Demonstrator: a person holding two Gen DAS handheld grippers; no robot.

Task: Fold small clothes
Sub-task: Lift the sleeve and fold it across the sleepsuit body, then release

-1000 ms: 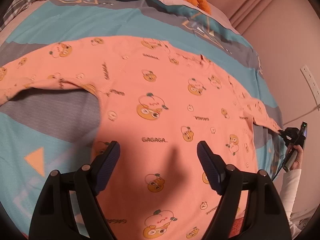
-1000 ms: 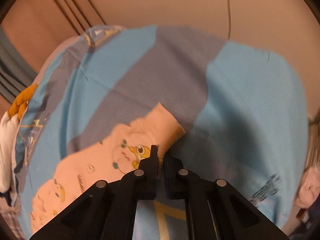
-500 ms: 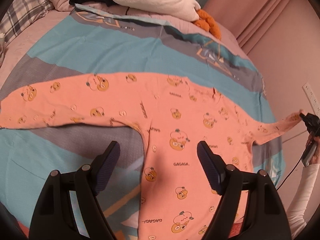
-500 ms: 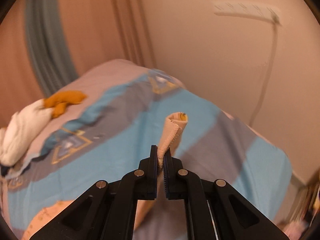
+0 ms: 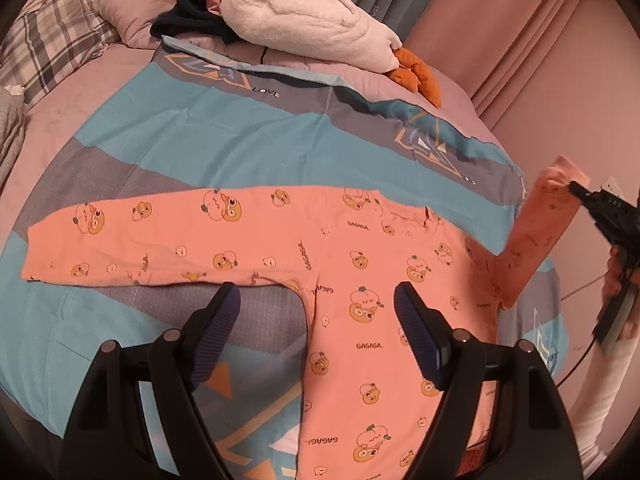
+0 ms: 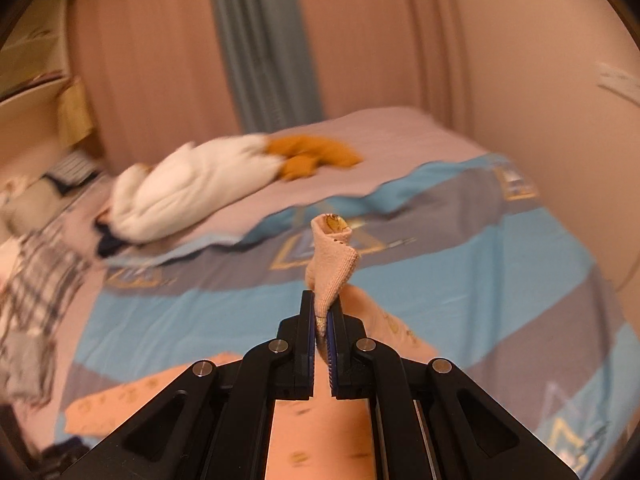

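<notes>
Right gripper (image 6: 321,316) clamped tight on the sleeve cuff (image 6: 331,256), now raised well clear of the bed (image 5: 168,140) after lying flat a second ago. Left gripper (image 5: 318,316) wide open, holding nothing, pulled back higher over the orange shirt (image 5: 360,280), spread flat mid-bed; plush goose (image 5: 304,28) toward the far edge.

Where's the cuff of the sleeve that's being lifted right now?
The cuff is pinched in the right tool, raised above the blue bedspread. In the left wrist view it sits at far right, off the bed's edge.
</notes>
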